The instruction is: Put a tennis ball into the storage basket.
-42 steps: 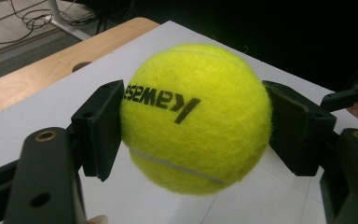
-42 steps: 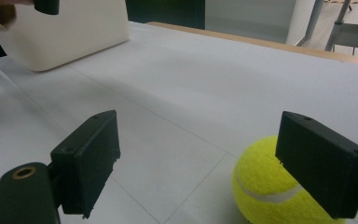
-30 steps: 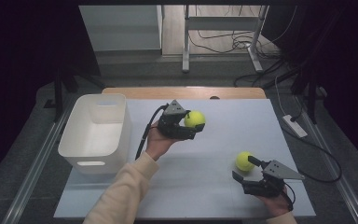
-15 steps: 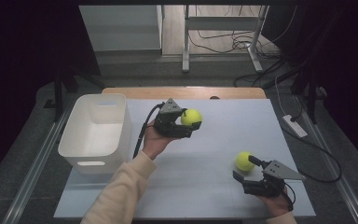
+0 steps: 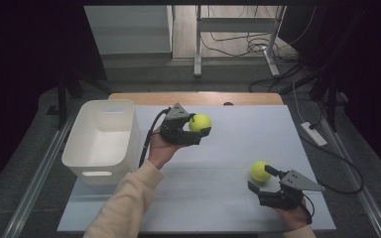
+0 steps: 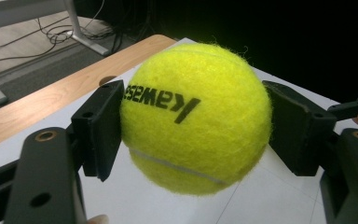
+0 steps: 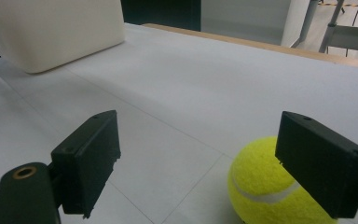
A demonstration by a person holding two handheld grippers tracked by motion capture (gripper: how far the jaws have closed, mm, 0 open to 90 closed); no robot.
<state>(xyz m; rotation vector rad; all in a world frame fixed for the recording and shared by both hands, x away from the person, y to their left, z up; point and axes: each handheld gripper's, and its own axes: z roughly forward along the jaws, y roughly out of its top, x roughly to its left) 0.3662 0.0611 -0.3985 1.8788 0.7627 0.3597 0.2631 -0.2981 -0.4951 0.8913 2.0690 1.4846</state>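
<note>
Left gripper is clamped on a tennis ball, and over the last second we see it slide a little toward 9 o'clock, ball and all, closer to the white bin. In the left gripper view the ball sits squarely between both pads, printed side up, lifted off the white table. We read that as the carry phase: ball picked, now heading for the bin at 9 o'clock of the gripper. Bin looks empty, though its near inner wall is hidden from us, so we hedge on that.

Right gripper hasn't budged at the 5 o'clock corner of the table. Its jaws stand wide apart, gripping nothing. The second tennis ball rests on the table at its tip; in the right gripper view that second ball lies low beside the right-hand pad, partly behind it, not centred between the jaws. Contact there we cannot tell.

We judge one ball en route, the second not yet grasped; the right gripper needs re-centring before closing.
</note>
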